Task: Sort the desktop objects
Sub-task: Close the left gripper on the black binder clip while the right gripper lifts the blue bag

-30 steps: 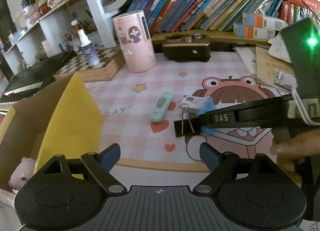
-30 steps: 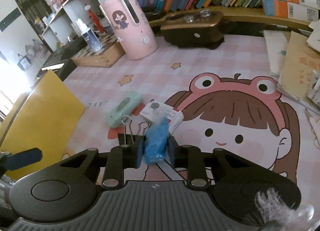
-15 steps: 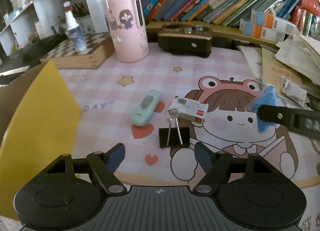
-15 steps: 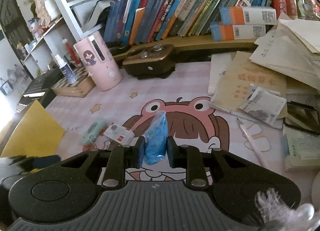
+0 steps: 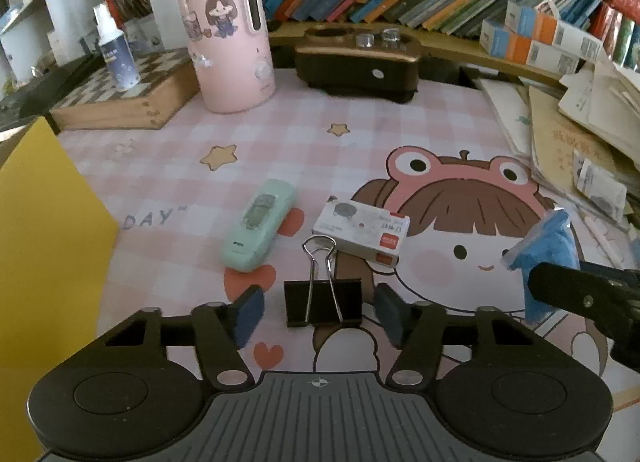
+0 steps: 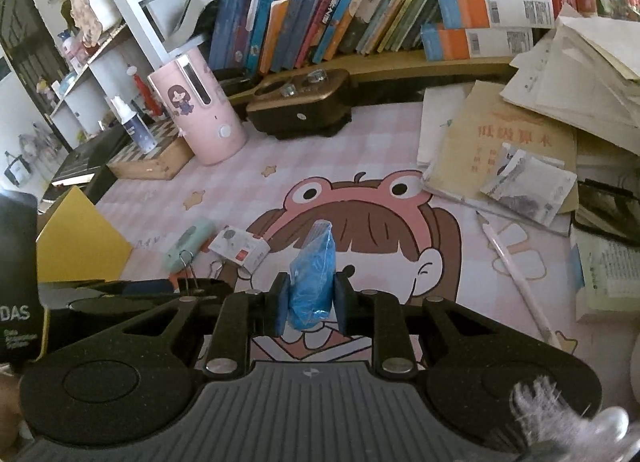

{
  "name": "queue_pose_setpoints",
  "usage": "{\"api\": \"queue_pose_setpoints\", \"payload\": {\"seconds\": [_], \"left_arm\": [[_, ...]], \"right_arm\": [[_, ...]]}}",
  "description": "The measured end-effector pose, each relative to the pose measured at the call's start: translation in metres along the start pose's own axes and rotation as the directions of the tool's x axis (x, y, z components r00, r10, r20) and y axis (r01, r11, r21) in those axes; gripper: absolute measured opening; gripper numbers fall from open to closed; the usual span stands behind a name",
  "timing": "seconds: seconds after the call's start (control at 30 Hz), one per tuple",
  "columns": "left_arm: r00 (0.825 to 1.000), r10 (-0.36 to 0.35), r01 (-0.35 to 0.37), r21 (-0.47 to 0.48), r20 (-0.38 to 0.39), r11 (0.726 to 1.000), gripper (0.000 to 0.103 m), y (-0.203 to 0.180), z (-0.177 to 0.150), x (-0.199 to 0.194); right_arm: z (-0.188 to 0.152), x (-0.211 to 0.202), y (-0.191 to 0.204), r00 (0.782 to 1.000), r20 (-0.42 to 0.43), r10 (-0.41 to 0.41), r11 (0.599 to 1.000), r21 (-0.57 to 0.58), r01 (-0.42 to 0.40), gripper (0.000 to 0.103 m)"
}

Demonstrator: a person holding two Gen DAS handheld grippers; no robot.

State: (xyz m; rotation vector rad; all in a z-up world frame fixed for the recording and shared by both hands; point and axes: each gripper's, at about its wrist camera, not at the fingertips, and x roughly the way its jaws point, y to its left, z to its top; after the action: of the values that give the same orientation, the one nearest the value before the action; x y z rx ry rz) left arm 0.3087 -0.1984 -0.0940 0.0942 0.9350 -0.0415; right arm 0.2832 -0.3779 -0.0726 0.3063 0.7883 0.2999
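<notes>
Left gripper wide open, straddling the clip flat on the bench, so drop square and pinch its black body, not the wire handles; right gripper clamped on blue bag.

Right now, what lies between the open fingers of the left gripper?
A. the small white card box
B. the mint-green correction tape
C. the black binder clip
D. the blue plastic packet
C: the black binder clip sits on the mat between the spread fingers of the left gripper, while the right gripper holds the blue plastic packet.
</notes>
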Motion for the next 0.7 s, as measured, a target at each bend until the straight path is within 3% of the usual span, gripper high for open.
{"api": "queue_pose_setpoints", "payload": {"seconds": [0.13, 0.7], "left_arm": [[1.000, -0.015, 0.015, 0.003, 0.011, 1.000, 0.039, -0.001, 0.001, 0.000], [0.999, -0.029, 0.030, -0.004, 0.028, 1.000, 0.038, 0.013, -0.014, -0.054]], "right_arm": [[-0.001, 0.000, -0.001, 1.000, -0.002, -0.005, 1.000, 0.000, 0.005, 0.021], [-0.011, -0.019, 0.010, 1.000, -0.016, -0.007, 1.000, -0.014, 0.007, 0.021]]}}
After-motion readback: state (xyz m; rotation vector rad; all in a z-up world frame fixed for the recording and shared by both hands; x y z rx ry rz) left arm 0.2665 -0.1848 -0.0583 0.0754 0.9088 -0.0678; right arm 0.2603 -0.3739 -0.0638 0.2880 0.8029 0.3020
